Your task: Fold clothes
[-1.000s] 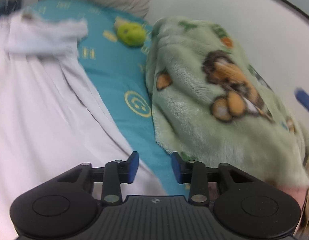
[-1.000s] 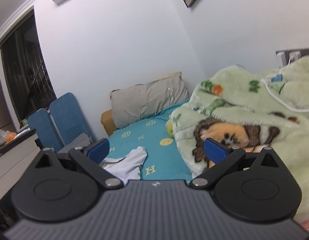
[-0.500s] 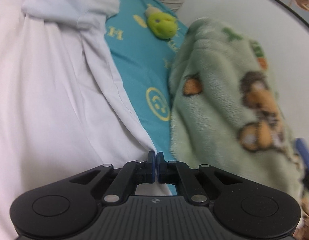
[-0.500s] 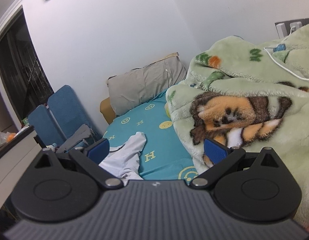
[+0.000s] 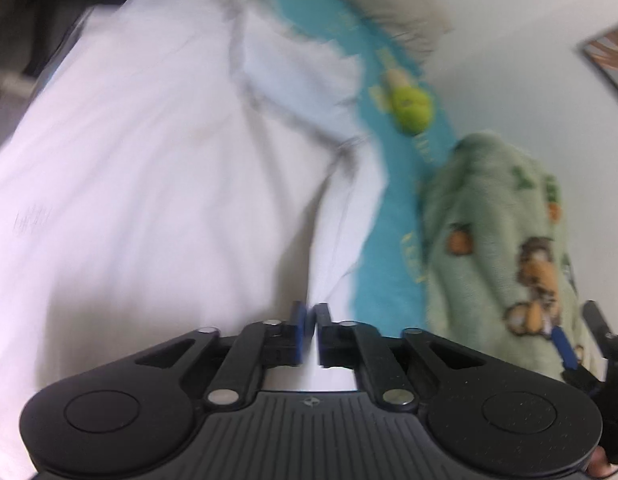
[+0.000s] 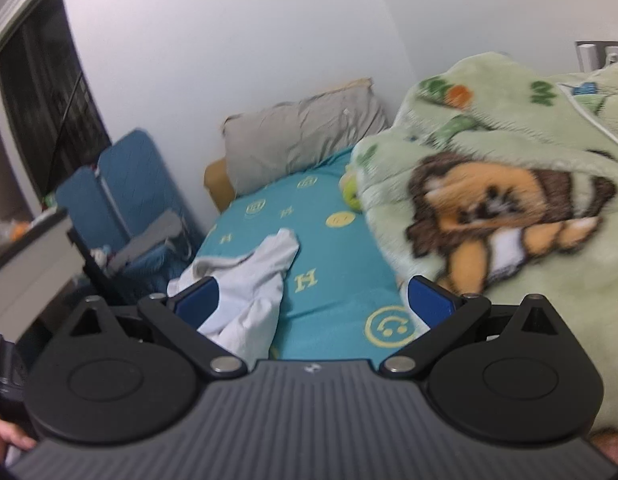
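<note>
1. Your left gripper was pinched on a hem of the white shirt. Its jaws stood almost together with a thin fold of cloth between them, having just eased open a little.
2. Your right gripper was spread wide and empty, hovering above the sheet with nothing between its blue pads.
3. The shirt lay spread across the sheet's near side, one sleeve reaching toward the pillow.
4. Risk: with so thin a bite, I judged the hem could slip free if you pulled fast. The left view was smeared with motion blur, which suggests a quick sweep.
5. Risk: the plush blanket was heaped just beside the shirt. A wide swing could have snagged its pile or dragged it over the cloth.
6. Risk: the small green toy sat on the sheet between shirt and blanket. A folded sleeve could have landed on it and left a lump.
7. Materials: the shirt looked thin, limp and creased. The blanket was thick, fuzzy, pale green with a cartoon lion. The sheet was smooth teal with yellow smileys. The pillow was grey and wrinkled.
</note>
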The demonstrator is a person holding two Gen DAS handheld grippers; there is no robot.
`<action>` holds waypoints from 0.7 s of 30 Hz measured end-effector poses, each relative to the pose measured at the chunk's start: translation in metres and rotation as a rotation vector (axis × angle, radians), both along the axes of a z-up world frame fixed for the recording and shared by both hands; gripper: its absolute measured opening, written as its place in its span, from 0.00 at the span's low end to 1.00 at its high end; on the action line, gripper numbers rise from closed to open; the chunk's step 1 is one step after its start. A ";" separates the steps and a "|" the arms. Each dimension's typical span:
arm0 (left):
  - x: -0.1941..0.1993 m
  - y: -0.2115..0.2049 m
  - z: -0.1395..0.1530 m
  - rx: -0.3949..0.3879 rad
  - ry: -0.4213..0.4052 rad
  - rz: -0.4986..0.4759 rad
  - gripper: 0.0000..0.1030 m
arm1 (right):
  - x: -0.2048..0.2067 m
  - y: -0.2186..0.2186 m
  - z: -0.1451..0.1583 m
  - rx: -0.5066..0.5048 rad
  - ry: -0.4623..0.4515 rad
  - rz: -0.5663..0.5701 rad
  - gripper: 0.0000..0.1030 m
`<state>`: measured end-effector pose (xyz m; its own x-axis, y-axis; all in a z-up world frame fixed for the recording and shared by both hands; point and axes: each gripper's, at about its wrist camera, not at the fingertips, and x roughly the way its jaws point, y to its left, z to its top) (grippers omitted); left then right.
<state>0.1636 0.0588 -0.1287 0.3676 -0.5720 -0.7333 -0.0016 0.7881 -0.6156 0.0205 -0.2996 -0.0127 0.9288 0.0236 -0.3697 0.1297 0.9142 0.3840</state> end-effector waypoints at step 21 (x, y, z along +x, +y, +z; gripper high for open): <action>0.094 0.011 0.019 -0.069 -0.094 0.256 0.59 | 0.043 0.125 -0.059 -0.055 0.356 0.429 0.59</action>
